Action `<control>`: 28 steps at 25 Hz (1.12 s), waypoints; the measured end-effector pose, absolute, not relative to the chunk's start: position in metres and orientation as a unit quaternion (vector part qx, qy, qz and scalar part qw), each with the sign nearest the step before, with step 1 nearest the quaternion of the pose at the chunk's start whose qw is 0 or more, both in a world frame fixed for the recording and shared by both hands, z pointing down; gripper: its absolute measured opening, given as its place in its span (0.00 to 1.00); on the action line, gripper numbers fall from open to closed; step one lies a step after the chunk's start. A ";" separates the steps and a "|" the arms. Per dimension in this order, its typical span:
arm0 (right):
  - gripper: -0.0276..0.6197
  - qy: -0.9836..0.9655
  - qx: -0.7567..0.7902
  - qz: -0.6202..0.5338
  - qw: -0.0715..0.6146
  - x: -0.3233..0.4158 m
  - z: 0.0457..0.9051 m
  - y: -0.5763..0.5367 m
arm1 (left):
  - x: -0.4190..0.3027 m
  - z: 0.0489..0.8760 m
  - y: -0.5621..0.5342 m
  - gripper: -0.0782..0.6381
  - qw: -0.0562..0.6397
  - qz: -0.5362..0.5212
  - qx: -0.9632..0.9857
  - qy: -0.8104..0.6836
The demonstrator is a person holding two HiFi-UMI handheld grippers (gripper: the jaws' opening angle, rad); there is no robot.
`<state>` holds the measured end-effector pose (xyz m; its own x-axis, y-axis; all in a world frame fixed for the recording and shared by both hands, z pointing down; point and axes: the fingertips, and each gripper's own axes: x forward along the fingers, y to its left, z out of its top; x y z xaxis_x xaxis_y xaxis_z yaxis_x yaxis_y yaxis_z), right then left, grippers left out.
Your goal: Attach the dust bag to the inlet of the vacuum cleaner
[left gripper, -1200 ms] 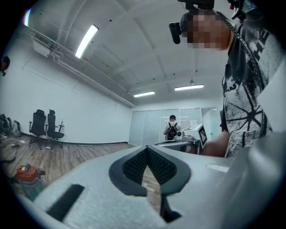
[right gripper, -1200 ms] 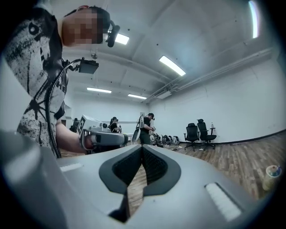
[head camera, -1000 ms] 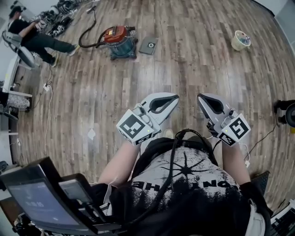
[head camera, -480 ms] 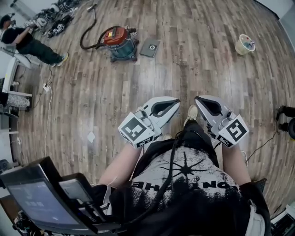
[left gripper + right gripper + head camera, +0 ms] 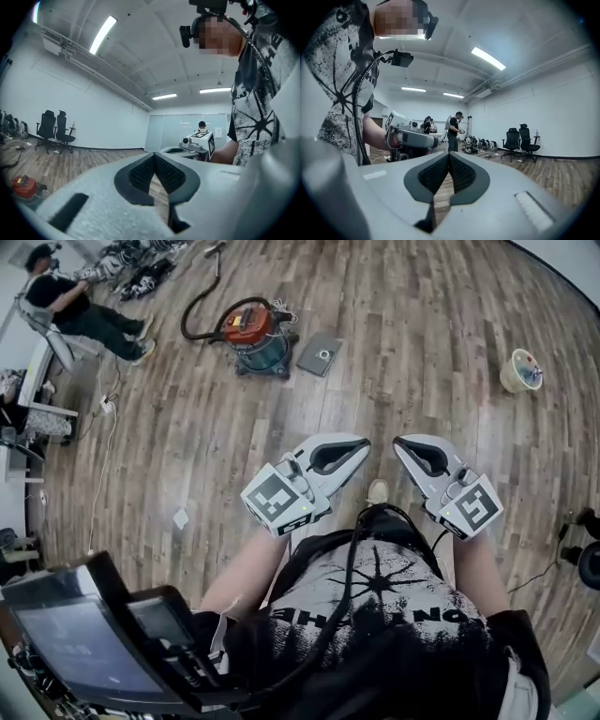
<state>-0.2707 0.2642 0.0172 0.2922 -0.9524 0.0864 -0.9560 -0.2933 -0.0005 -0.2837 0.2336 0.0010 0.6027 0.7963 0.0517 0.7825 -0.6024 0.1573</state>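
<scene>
Both tongs closed, empty: left (image 5: 362, 444), right (image 5: 399, 442)

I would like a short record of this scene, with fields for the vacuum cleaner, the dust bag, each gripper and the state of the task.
vacuum cleaner: red top, upright on the wood floor, well ahead of the person
dust bag: flat, grey, round hole facing up; on the floor just right of the vacuum cleaner, not attached
left gripper: jaws together, nothing between them
right gripper: jaws together, nothing between them
task state: not begun; both grippers are held near the body, far from the dust bag
</scene>
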 end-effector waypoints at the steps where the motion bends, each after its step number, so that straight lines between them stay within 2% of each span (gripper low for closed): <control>1: 0.05 -0.597 0.801 0.034 0.026 -0.256 0.016 0.269 | -0.269 0.000 0.238 0.11 0.058 0.058 0.895 0.438; 8: 0.05 -0.619 0.785 0.032 0.022 -0.176 0.013 0.302 | -0.183 -0.006 0.268 0.11 0.057 0.052 0.906 0.415; 14: 0.05 -0.622 0.782 0.035 0.024 -0.125 0.015 0.314 | -0.142 -0.006 0.279 0.11 0.052 0.052 0.912 0.403; 21: 0.05 -0.629 0.776 0.034 0.011 -0.083 0.020 0.287 | -0.102 0.006 0.257 0.11 0.051 0.062 0.919 0.387; 28: 0.05 -0.625 0.780 0.023 0.024 -0.006 0.015 0.240 | -0.020 0.008 0.218 0.11 0.049 0.044 0.913 0.402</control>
